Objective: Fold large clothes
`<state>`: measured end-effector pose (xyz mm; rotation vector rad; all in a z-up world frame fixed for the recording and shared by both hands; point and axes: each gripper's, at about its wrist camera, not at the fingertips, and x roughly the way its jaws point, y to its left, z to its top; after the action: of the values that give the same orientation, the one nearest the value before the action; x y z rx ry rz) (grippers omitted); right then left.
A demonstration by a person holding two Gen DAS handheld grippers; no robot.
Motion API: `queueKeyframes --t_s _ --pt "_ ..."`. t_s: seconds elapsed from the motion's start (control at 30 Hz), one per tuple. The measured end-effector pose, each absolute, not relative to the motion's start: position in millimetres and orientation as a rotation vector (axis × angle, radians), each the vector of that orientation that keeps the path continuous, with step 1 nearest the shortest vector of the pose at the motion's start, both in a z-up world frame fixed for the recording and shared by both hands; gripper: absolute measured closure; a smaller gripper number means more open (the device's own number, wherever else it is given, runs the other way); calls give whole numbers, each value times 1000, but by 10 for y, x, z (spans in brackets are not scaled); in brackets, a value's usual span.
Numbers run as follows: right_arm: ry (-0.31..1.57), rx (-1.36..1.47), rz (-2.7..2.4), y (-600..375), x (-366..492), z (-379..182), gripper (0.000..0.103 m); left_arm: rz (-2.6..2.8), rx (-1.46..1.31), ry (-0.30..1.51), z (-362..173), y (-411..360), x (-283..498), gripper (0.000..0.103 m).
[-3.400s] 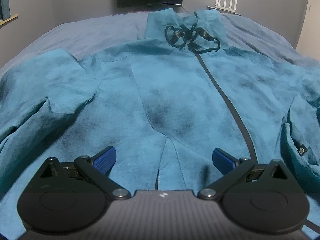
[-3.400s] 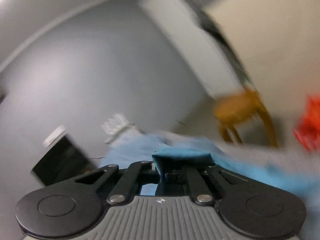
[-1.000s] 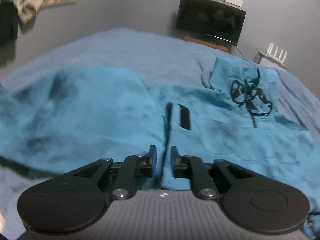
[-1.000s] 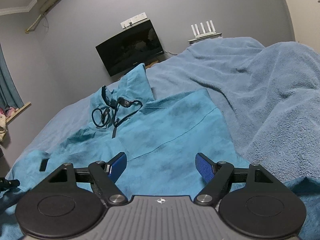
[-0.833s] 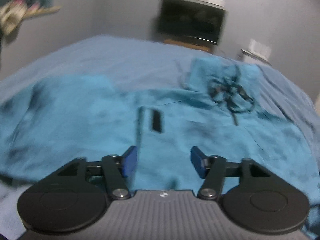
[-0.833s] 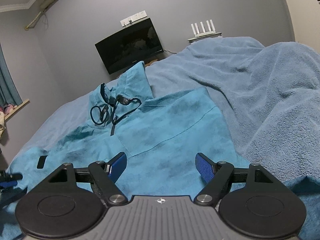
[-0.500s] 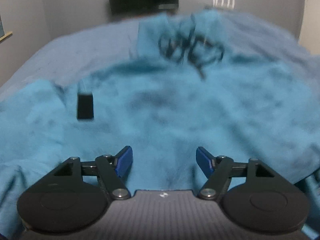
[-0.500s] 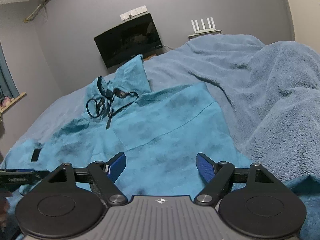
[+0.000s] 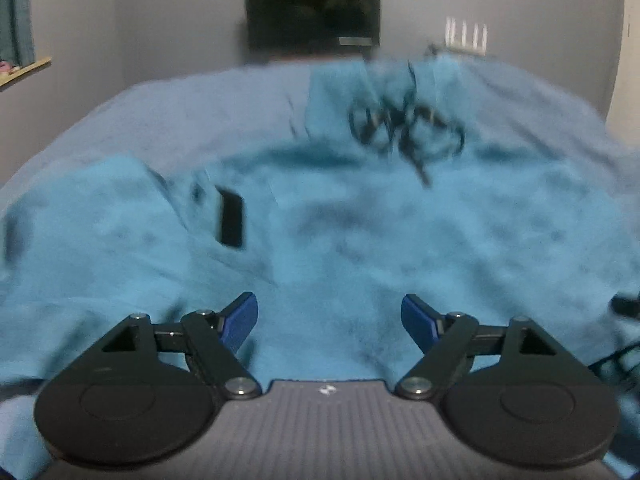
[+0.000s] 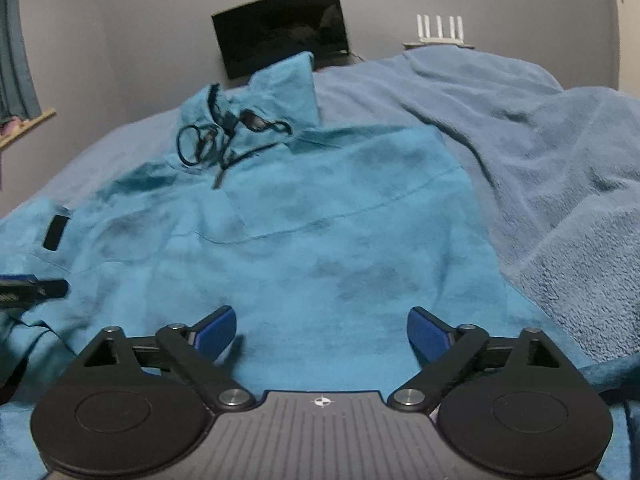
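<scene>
Jaws of both the left gripper (image 9: 329, 314) and right gripper (image 10: 321, 330) stand wide, having just been opening, with nothing between them. Below them the teal jacket (image 10: 320, 216) lies spread on the bed (image 10: 560, 152), sleeves folded inward.

Jacket (image 10: 320, 240) lies flat on blanket (image 10: 560, 160), directly ahead of and under right claw (image 10: 322, 332). Hood (image 10: 280, 92) at far end, cords (image 10: 224, 136) on it, ahead-left of claw. Patch (image 10: 56, 232) far left on folded-in sleeve. Left claw (image 9: 329, 318) over jacket's near part; its tip (image 10: 36, 286) enters right view at left. Blanket bunched right of right claw. TV (image 10: 280, 40) behind hood; router (image 10: 438, 32) right of TV.
</scene>
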<state>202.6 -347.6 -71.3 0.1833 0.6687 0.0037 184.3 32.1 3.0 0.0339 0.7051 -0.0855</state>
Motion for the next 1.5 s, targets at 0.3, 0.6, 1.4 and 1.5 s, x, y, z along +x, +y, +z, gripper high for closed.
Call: queueKeyframes --t_s 0.3,0.6,1.4,1.5 --pt "583 159 12 -3411 1918 -582 0 199 -61 515 898 1584 1217 1" --pt "561 71 -8 -3286 1873 -524 0 587 -109 662 785 3041 1080 1" --pt "574 10 -38 -3136 1954 -632 0 695 -198 617 280 4042 1525 42" --pt "576 7 -35 -3136 1959 -643 0 718 -236 594 335 4100 1516 93"
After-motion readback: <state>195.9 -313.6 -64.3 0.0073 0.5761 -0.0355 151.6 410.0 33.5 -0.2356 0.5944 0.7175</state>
